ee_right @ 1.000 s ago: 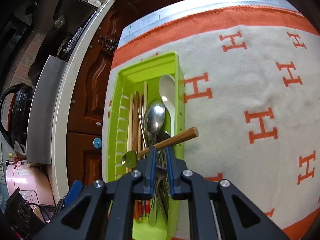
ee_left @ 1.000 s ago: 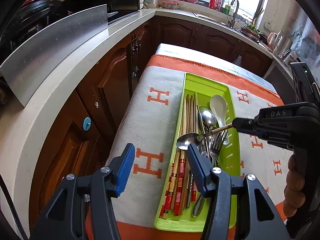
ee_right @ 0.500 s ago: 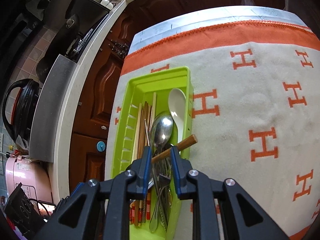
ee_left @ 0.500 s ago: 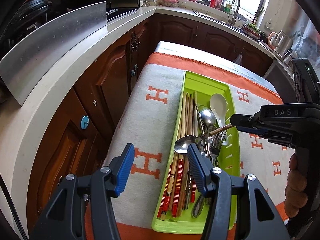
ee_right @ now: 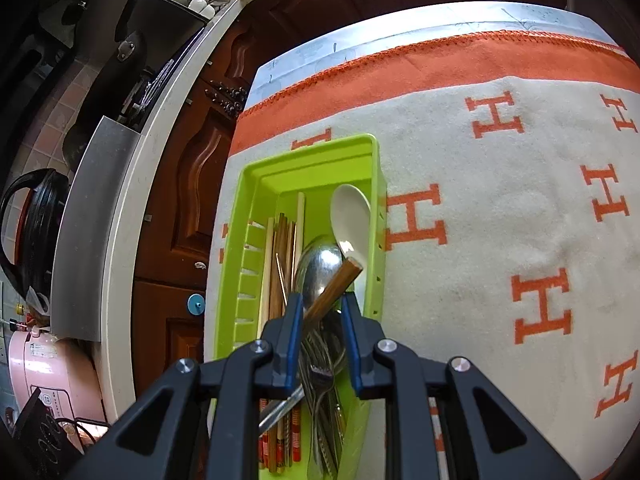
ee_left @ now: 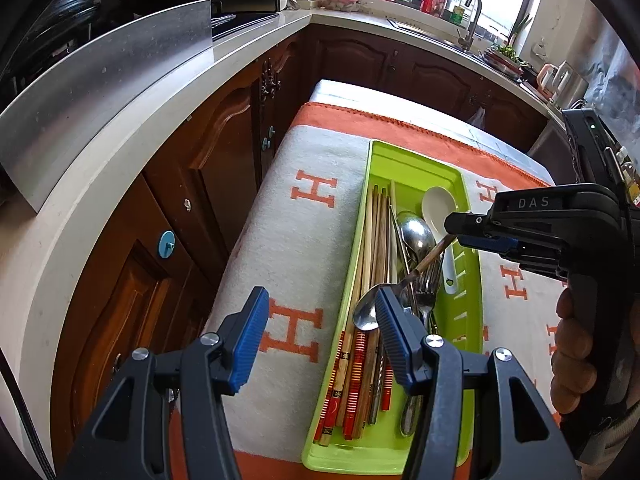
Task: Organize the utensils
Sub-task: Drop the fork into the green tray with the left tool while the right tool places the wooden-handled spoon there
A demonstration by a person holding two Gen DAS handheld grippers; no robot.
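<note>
A lime-green tray [ee_left: 416, 156] [ee_right: 308, 148] lies on the cloth with chopsticks [ee_left: 378, 240] [ee_right: 280, 264], a white spoon [ee_left: 438, 204] [ee_right: 350, 212], a steel spoon [ee_left: 416, 232] [ee_right: 320, 264] and forks [ee_left: 428, 292] in it. A wooden-handled spoon [ee_left: 430, 258] [ee_right: 340, 280] rests slantwise on top, its bowl over the chopsticks. My right gripper [ee_right: 321, 304] [ee_left: 456, 228] hovers over the tray, open, with the wooden handle loose between its fingers and leaning toward the left one. My left gripper [ee_left: 320, 304] stands open and empty at the tray's left edge.
The white cloth with orange H marks [ee_left: 304, 240] [ee_right: 500, 220] covers the table. A pale counter with a metal panel [ee_left: 100, 80] and brown cabinets run along the left. A pink cooker [ee_right: 44, 364] stands on it. A person's hand [ee_left: 572, 340] holds the right gripper.
The right jaws have widened and let go of the wooden handle, which now lies looser and more along the tray. The left gripper has stayed put.
</note>
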